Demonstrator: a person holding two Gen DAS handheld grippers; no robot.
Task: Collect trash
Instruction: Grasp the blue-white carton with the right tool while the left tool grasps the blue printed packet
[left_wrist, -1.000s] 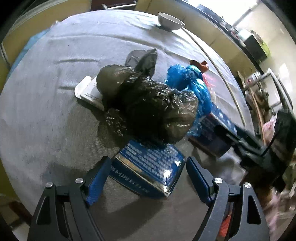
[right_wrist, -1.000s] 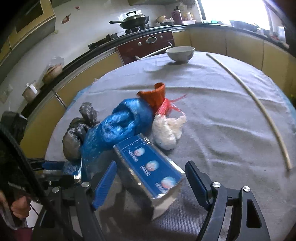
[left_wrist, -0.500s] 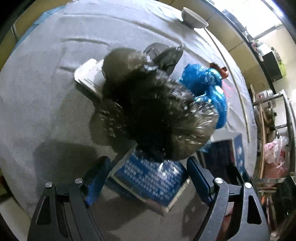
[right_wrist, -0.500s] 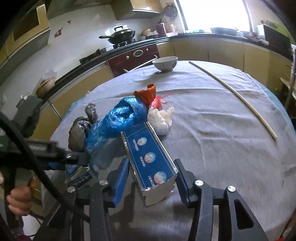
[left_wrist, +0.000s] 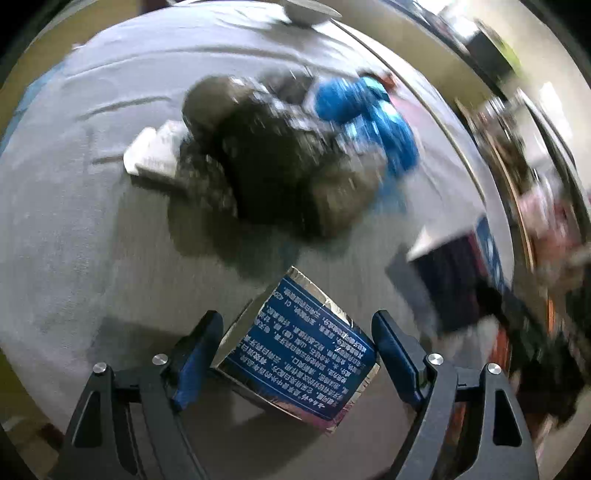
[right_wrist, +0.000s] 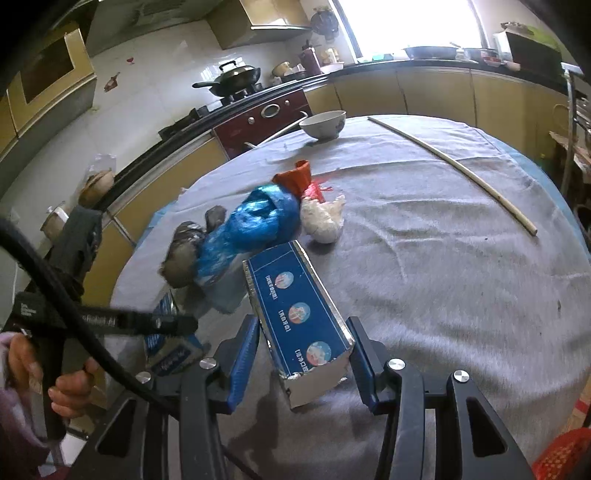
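Observation:
My left gripper (left_wrist: 295, 321) is shut on a flat blue box with white print (left_wrist: 295, 339), held tilted just off the grey tablecloth (left_wrist: 74, 240). Beyond it lie a black plastic bag (left_wrist: 280, 162) and a blue plastic bag (left_wrist: 369, 110), both blurred. My right gripper (right_wrist: 303, 321) is shut on a long blue carton with silver edges (right_wrist: 291, 295), its pads against both long sides. Past the carton sit the blue bag (right_wrist: 258, 221), a white wad (right_wrist: 323, 219), a red-orange scrap (right_wrist: 297, 177) and the black bag (right_wrist: 184, 251).
A white flat packet (left_wrist: 155, 155) lies half under the black bag. A bowl (right_wrist: 323, 123) and a long thin stick (right_wrist: 461, 173) rest on the far side of the round table. A person's hand (right_wrist: 70, 387) holds the left gripper. Kitchen counters ring the table.
The right jaws closed onto the long carton and drew it away from the pile. The left gripper pulled the flat blue box out from under the black bag.

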